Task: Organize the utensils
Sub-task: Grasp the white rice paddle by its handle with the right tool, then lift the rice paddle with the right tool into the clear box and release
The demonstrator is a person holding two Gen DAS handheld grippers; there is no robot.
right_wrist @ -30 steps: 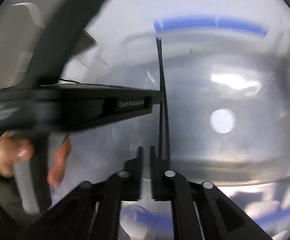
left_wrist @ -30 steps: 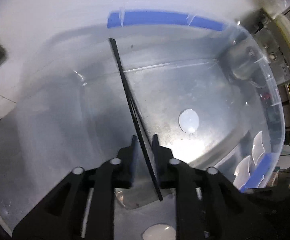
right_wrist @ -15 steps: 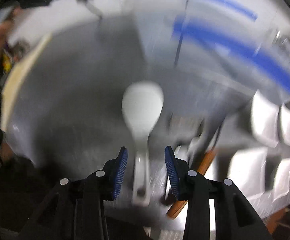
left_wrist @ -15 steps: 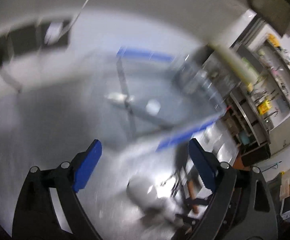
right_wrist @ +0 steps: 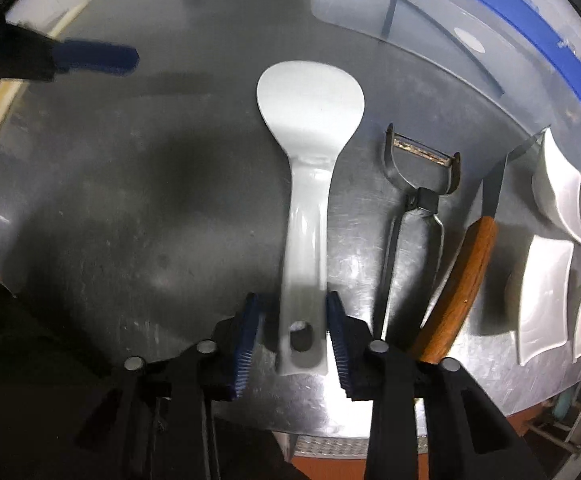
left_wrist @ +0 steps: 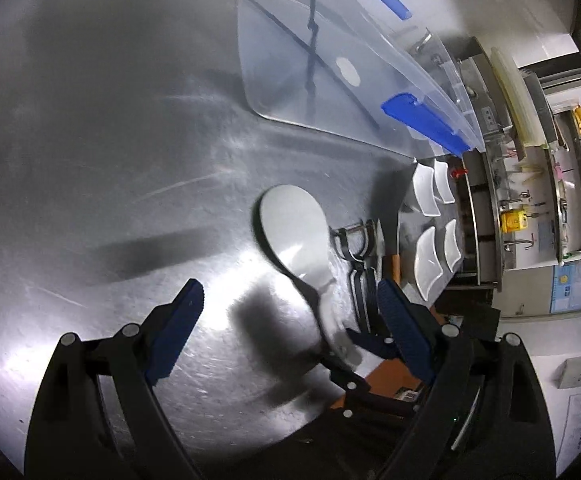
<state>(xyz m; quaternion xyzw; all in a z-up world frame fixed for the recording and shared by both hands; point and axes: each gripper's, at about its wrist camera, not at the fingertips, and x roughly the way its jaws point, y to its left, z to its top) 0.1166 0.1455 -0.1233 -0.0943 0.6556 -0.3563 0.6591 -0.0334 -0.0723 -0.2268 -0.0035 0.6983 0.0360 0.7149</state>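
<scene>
One steel table [right_wrist: 138, 208] carries one clear bin [left_wrist: 330, 76] holding two chopsticks [left_wrist: 311, 40], four white dishes [right_wrist: 542, 300], one paddle [right_wrist: 310, 152], one peeler [right_wrist: 418, 200] and one knife [right_wrist: 466, 280]. Right gripper [right_wrist: 292, 332] straddles the paddle handle, parted; left gripper [left_wrist: 290, 336] hangs spread. Shelving [left_wrist: 530, 160] lines the room.

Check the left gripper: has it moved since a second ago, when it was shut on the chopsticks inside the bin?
Yes. The left gripper has pulled back out of the clear bin, now open over the steel table; the chopsticks lie in the bin.
</scene>
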